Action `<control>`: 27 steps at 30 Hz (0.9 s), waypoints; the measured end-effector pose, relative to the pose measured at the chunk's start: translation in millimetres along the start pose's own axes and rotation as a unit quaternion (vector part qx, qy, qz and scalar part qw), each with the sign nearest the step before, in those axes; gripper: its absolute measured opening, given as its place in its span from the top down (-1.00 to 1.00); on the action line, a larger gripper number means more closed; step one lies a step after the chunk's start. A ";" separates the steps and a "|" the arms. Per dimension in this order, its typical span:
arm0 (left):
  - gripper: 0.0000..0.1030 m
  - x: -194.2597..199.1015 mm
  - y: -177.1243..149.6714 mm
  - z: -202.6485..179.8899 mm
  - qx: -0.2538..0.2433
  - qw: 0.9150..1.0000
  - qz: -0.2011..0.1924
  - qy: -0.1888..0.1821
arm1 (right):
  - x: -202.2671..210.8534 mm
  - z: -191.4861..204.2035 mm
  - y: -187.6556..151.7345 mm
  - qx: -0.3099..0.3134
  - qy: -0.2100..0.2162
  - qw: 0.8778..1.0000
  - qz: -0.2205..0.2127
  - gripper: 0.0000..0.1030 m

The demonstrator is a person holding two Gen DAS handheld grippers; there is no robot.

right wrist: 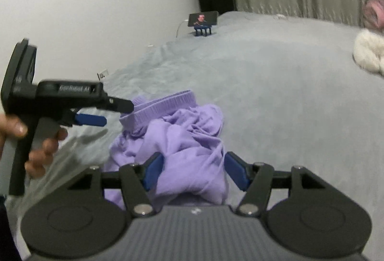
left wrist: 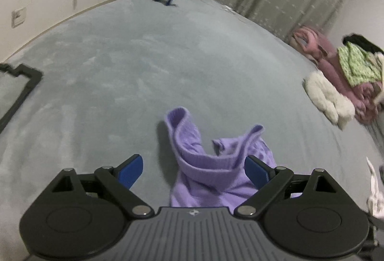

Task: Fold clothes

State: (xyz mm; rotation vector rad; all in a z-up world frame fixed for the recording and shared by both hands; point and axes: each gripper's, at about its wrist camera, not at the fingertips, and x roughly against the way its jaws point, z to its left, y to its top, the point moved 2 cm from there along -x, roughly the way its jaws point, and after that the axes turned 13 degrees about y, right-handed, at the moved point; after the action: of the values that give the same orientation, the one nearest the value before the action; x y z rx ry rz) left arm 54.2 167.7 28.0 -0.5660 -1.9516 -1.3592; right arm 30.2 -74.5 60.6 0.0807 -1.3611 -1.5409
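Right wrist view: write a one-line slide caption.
Open right gripper over a crumpled lilac garment on a grey bed, with the hand-held left gripper at its ribbed band.

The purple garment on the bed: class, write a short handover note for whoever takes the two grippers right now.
Left gripper: jaws wide open, just short of the ribbed waistband, pads not pressing on it.
Right gripper: jaws open, with bunched cloth between the pads but not clamped.
The purple garment lies crumpled on the grey bed cover, waistband end toward the left gripper.
A pile of other clothes sits at the far right edge of the bed.
Done: no fold visible yet.
Left: grip, spread flat, fold, then probably the pile.
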 end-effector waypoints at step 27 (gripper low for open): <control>0.78 35.3 17.0 1.8 0.026 0.987 -0.146 0.064 | 4.0 14.2 3.0 0.049 -0.153 0.985 -0.067 0.88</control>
State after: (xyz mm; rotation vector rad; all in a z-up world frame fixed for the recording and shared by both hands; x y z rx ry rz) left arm 41.6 174.4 64.5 -0.1657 -2.0133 -1.4767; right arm 21.3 -67.0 70.1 -0.0035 -1.7042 -1.6463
